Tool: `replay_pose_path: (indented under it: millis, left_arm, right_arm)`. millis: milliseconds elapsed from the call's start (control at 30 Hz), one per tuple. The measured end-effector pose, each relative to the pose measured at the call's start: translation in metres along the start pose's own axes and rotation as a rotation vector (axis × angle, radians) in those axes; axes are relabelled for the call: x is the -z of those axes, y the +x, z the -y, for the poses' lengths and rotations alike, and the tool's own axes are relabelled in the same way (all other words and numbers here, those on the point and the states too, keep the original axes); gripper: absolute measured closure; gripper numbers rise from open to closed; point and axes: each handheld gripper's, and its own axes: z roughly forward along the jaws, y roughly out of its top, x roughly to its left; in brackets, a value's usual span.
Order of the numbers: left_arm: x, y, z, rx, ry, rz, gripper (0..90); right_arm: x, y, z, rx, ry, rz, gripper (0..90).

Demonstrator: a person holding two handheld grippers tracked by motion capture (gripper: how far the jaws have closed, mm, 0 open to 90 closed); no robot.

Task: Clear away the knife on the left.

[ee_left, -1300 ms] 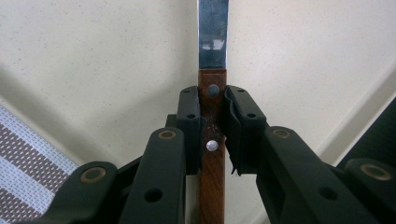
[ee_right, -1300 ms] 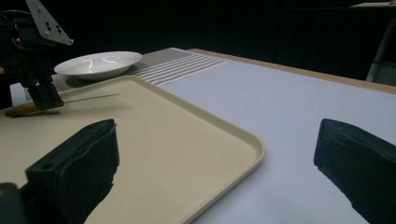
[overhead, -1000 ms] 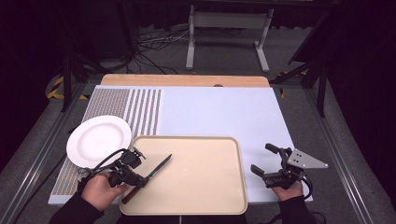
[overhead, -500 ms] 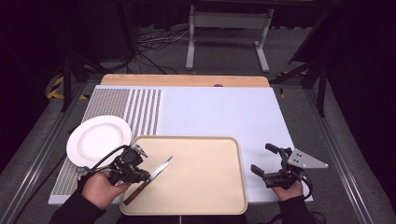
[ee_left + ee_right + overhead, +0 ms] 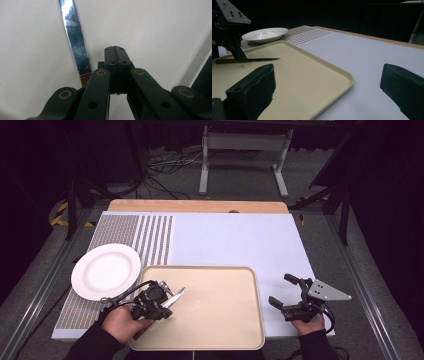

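A serrated knife (image 5: 176,296) with a brown handle lies slantwise on the left part of a beige tray (image 5: 220,320). My left gripper (image 5: 166,303) is over it, its jaws shut against each other, tips down on the tray just right of the blade (image 5: 75,37). Nothing shows between the jaws of the left gripper (image 5: 115,50). In the right gripper view the knife (image 5: 259,59) lies flat on the tray (image 5: 312,75), touched by the left gripper (image 5: 240,58). My right gripper (image 5: 281,289) rests open on the white mat right of the tray, holding nothing.
A white plate (image 5: 106,271) sits left of the tray on a striped placemat (image 5: 145,235). The white mat (image 5: 235,235) stretches behind the tray to a wooden table edge (image 5: 200,206). Black frames and a stand lie beyond the table.
My left gripper has shifted a little to the right, up against the knife. The knife, tray, plate and right gripper have stayed put.
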Motion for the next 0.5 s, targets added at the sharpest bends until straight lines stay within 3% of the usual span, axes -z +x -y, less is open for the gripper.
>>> replay_pose_path:
  millis: [133,400,500]
  left_arm:
    - [-0.0051,0.0019,0.0013,0.0,0.042,0.004,90.0]
    - [-0.0035,0.0064,0.0036,0.011,0.043,-0.015,90.0]
    - [-0.0025,0.0093,0.0052,0.033,0.036,-0.02,90.0]
  right_arm:
    - [0.0,0.0,0.0,-0.001,0.0,-0.001,1.1]
    - [0.0,0.0001,0.0,0.0,0.0,-0.001,1.1]
    - [0.0,-0.0001,0.0001,0.0,0.0,-0.001,1.1]
